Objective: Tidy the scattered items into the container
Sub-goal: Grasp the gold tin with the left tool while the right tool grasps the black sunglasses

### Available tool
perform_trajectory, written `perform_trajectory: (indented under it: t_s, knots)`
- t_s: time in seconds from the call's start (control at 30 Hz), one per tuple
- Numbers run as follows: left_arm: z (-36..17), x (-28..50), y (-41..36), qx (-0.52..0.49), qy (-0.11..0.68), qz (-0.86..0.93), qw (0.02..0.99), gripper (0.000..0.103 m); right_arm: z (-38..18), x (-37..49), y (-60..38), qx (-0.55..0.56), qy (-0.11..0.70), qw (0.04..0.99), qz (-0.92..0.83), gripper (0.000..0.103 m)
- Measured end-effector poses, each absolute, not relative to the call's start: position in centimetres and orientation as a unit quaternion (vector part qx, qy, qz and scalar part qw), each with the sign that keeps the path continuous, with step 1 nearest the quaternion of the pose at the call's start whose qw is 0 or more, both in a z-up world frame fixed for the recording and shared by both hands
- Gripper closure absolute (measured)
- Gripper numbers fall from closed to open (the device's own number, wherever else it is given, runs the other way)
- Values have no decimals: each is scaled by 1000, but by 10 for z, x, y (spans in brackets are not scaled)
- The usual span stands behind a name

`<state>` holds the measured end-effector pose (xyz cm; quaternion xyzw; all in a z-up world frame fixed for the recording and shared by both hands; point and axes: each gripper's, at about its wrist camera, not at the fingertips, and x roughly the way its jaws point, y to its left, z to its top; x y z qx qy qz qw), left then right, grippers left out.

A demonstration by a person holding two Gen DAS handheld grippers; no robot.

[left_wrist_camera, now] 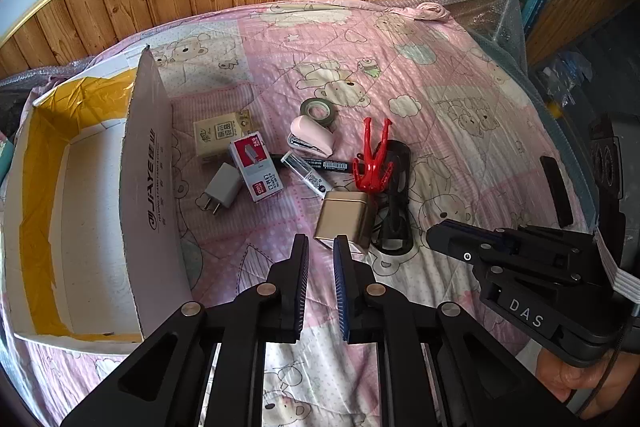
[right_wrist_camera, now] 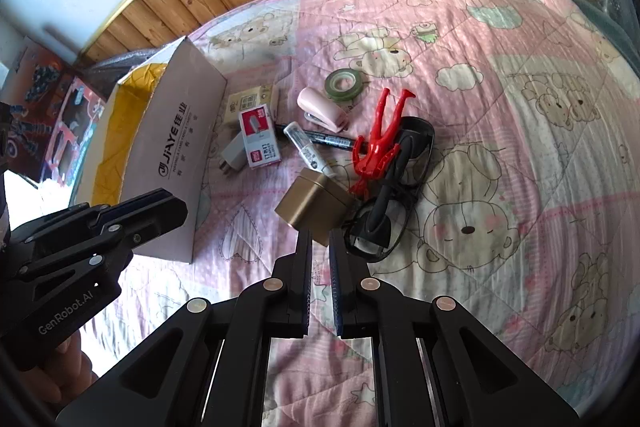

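Just ahead of the left hand-held gripper (left_wrist_camera: 321,241), on the bed (left_wrist_camera: 460,75), lies the whole clutter, none of it yet in the box (left_wrist_camera: 92,211), which stands open to that gripper's left and looks empty as far as its inside shows. By my reading the tidying has barely begun: everything is still to move.

Nearest both grippers is the gold tin (left_wrist_camera: 343,217), just beyond the fingertips, touching neither. Beyond it lie the red clip (left_wrist_camera: 374,157) resting on black glasses (left_wrist_camera: 394,211), a white tube (left_wrist_camera: 304,173) crossing a black pen (left_wrist_camera: 320,163), a pink stapler (left_wrist_camera: 312,139) and a green tape roll (left_wrist_camera: 319,110) farthest off. Toward the box sit the staple box (left_wrist_camera: 256,167), a grey charger (left_wrist_camera: 222,187) and a beige packet (left_wrist_camera: 222,137).

The left hand-held gripper has its jaws nearly together with a narrow gap, holding nothing. The right hand-held gripper (right_wrist_camera: 320,237) is the same: fingers close, a slim gap between, empty, its tips at the near edge of the tin without clamping it.

The tin seems the likely first pick, and either gripper would need to widen to take it
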<state>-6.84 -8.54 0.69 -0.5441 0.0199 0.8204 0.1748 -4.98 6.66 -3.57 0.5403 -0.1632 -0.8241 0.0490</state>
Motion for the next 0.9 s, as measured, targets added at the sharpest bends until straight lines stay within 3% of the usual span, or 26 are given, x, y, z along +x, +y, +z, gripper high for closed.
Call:
perform_trajectory:
  t_s: [0.2,0.23,0.27,0.3,0.33,0.47,0.57,0.9]
  knots:
    - [-14,-82,-78,-570,27,803,172,88,-44,-61,76,542,-179,43,-820,89]
    - [-18,-84,-78,-576,24,799,170,83,-47,-63,79,544,-186,42,-817,83]
    - [-23,-86,-78,-581,21,795,170,75,-49,-65,82,546,-193,39,-815,70]
    - [-27,-87,-78,-586,18,792,168,71,-52,-67,86,547,-198,33,-813,63]
    - [-31,-89,-78,-590,15,790,164,63,-55,-68,89,549,-203,32,-811,61]
    - [-43,-95,-79,-596,-17,785,168,46,-69,-71,102,556,-235,34,-797,61]
    - [-53,-101,-74,-601,-39,777,184,41,-81,-73,113,561,-258,28,-786,60]
    - [-107,-127,-40,-618,-8,761,199,37,-129,-88,142,591,-291,9,-752,57]
